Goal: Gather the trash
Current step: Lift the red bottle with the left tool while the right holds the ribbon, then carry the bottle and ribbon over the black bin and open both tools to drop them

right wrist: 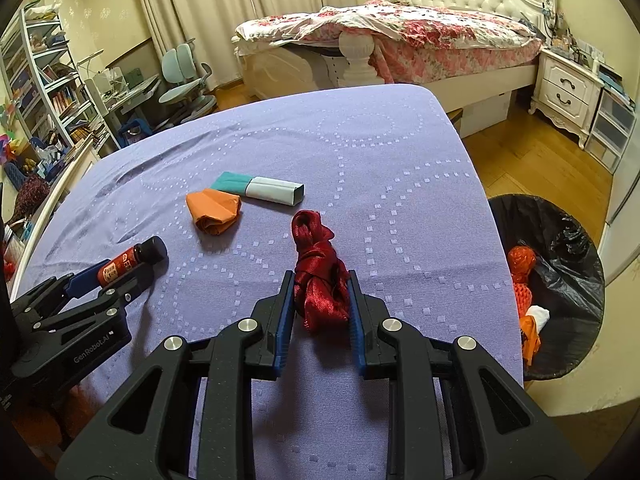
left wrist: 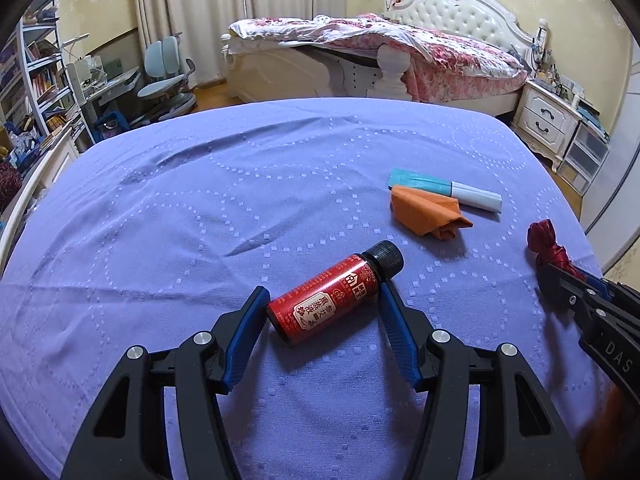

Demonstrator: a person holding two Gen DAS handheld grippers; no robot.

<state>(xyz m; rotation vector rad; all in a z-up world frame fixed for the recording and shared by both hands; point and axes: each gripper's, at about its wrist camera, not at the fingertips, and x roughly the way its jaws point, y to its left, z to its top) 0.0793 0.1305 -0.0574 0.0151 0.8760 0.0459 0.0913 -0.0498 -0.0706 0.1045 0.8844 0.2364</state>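
Observation:
A small red bottle point(left wrist: 332, 300) with a black cap lies on the purple tablecloth point(left wrist: 200, 200). My left gripper point(left wrist: 324, 296) is open around it, a finger on each side. The bottle also shows in the right wrist view point(right wrist: 128, 262). My right gripper point(right wrist: 320, 280) is shut on a knotted dark red ribbon point(right wrist: 318, 276) that rests on the cloth; the ribbon also shows in the left wrist view point(left wrist: 546, 244). A crumpled orange paper point(right wrist: 214, 210) and a teal-and-white box point(right wrist: 264, 189) lie farther back on the table.
A bin with a black liner point(right wrist: 560, 280) stands on the floor right of the table and holds orange and white trash. Beyond the table are a bed point(right wrist: 400, 32), a nightstand point(right wrist: 564, 88), a desk chair point(right wrist: 184, 76) and bookshelves point(right wrist: 48, 80).

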